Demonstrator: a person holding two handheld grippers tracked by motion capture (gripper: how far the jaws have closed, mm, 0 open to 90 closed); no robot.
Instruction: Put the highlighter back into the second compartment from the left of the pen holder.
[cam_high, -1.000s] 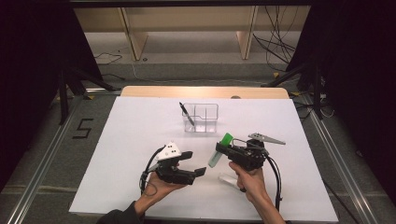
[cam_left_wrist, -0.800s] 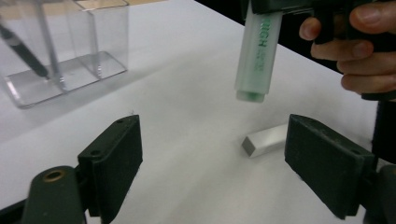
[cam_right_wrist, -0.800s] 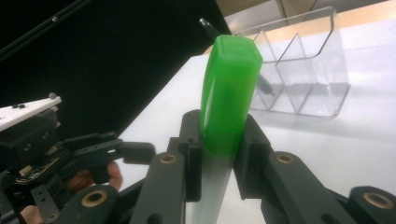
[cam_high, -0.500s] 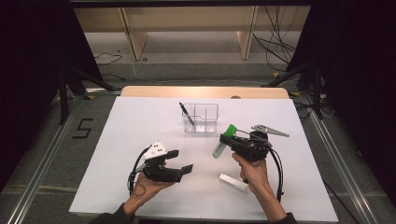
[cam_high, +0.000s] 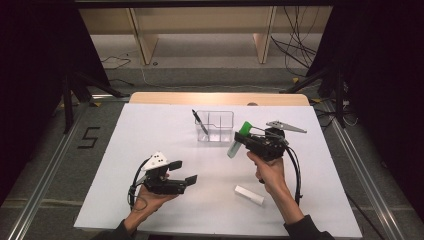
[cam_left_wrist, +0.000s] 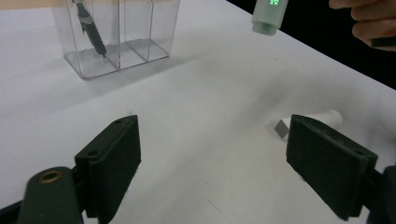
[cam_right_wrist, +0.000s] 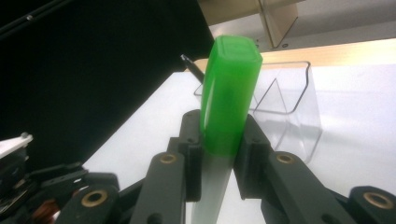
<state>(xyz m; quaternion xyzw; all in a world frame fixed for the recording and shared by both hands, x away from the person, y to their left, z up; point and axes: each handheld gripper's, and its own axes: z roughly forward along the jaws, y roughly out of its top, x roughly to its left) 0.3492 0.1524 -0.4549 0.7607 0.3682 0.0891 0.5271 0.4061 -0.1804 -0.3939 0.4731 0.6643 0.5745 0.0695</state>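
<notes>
Right gripper (cam_high: 245, 141): jaws clamped on green-capped marker (cam_right_wrist: 227, 107), held above white table (cam_high: 150, 130) beside clear organizer (cam_high: 215, 126). Left gripper (cam_left_wrist: 212, 163): jaws wide apart, nothing between. Its view shows the pen's (cam_left_wrist: 91, 29) tip in an end compartment and a white cap (cam_left_wrist: 310, 122) lying nearby.

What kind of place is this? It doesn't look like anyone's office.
Probably a lab or studio set up for recording hand work. A white table stands between dark curtains, loose cables run across the floor, and a person holds a camera-bearing gripper clamped on a green-capped marker.
</notes>
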